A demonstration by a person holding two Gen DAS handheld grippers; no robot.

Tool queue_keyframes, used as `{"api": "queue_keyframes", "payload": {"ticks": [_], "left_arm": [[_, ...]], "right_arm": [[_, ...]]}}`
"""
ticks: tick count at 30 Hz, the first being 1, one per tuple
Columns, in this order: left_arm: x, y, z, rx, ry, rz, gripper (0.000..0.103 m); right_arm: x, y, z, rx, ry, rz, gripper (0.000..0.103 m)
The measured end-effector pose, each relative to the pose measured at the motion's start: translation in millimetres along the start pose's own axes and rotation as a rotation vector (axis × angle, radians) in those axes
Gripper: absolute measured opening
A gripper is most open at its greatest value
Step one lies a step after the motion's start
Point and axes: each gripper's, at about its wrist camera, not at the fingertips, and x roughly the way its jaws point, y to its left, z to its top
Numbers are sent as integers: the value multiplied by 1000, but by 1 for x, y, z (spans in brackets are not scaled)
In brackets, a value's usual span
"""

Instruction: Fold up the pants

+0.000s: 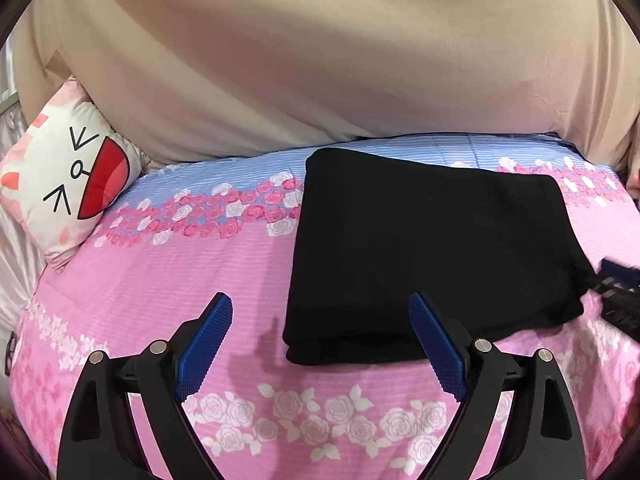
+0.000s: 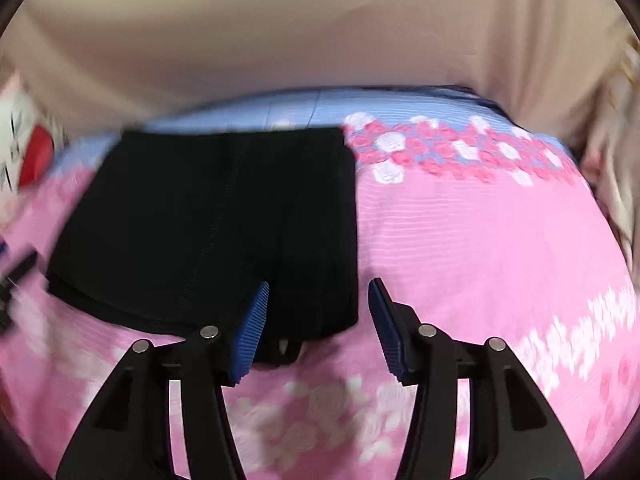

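1. At the far left of the left wrist view a cartoon cat pillow (image 1: 66, 176) leans at the edge of the bed, well apart from the garment.
2. The bedsheet (image 1: 192, 272) is pink with white and pink roses and a blue band at the far side; behind it hangs a beige curtain (image 1: 320, 60).
3. The left gripper (image 1: 320, 344) hangs above the sheet with its blue pads (image 1: 208, 344) spread wide and nothing between them. It holds nothing.
4. The black pants (image 1: 432, 252) lie flat on the sheet, to the right of the middle in this view, already folded into a compact rectangle. At the near edge several stacked layers are visible, and the corners look quite even.
5. At the right border of the same view a dark part of the other tool shows, just beside the near right corner of the pants — it is too blurred to say more.
6. In the right wrist view, which is blurred, the pants (image 2: 208, 224) fill the left half, and a seam runs down the top layer.
7. The right gripper (image 2: 318, 324) is above the near right corner of the pants. Its jaws stand half apart and they do not press on the cloth, so it also holds nothing.
8. My judgement: the folding seems finished or almost finished — both tools are free of the cloth. What may remain is only a small smoothing of the near edge.
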Motion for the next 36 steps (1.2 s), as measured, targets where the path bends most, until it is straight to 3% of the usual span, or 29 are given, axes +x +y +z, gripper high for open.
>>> {"api": "queue_keyframes", "payload": {"ticks": [2, 4, 6, 10, 20, 36], "left_arm": [[0, -3, -1, 1, 7, 3, 88], [-2, -6, -1, -6, 8, -6, 88], [-5, -8, -1, -16, 1, -28, 88], [-14, -10, -2, -19, -12, -62, 88], [-44, -3, -9, -11, -88, -8, 92], [-47, 13, -17, -37, -87, -31, 92]], "right_arm": [[-20, 11, 0, -19, -56, -18, 61], [-38, 21, -2, -39, -108, -54, 85], [-46, 27, 0, -57, -139, -94, 94], [-58, 33, -5, -22, -183, -125, 97], [-70, 59, -12, -25, -186, -112, 98], [-68, 81, -17, -23, -189, -103, 98]]}}
